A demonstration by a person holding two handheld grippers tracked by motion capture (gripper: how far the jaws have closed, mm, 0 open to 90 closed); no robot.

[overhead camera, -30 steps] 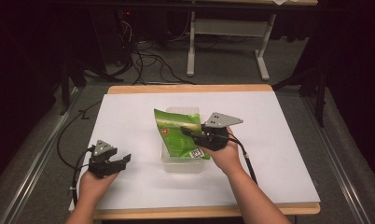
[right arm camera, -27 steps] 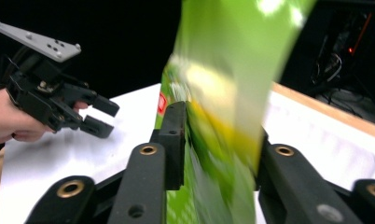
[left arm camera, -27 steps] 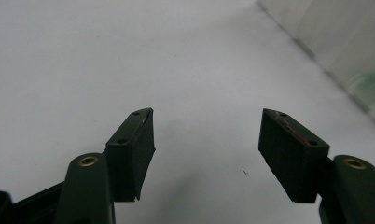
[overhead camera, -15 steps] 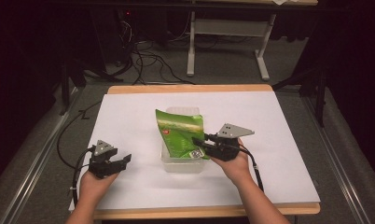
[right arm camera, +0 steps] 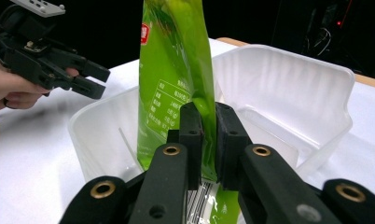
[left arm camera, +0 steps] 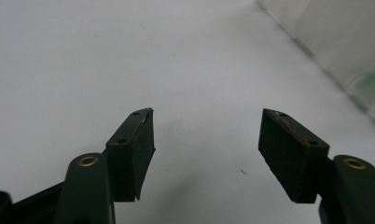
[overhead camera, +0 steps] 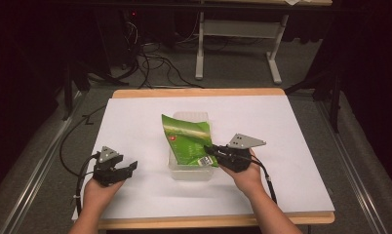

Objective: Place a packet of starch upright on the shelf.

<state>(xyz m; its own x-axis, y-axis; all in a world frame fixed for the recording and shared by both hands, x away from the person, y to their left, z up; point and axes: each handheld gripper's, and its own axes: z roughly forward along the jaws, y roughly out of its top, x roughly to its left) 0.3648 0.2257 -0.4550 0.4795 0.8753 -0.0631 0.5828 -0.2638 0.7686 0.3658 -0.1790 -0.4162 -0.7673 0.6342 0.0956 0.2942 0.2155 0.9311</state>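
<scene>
Off to the left, the left gripper (overhead camera: 128, 167) rests low on the white table cover (overhead camera: 291, 141), jaws spread with nothing between them. The right gripper (right arm camera: 205, 135) pinches the green snack pouch (right arm camera: 176, 74) by its lower edge; the pouch rises ahead of the jaws, inside the clear plastic tub (overhead camera: 177, 170). It has drawn back toward the person since a second ago, probably repositioning the pouch within the tub.

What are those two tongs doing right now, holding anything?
Left tongs: open, holding nothing, over the white table.
Right tongs: closed on the green packet, above the clear tub.
</scene>
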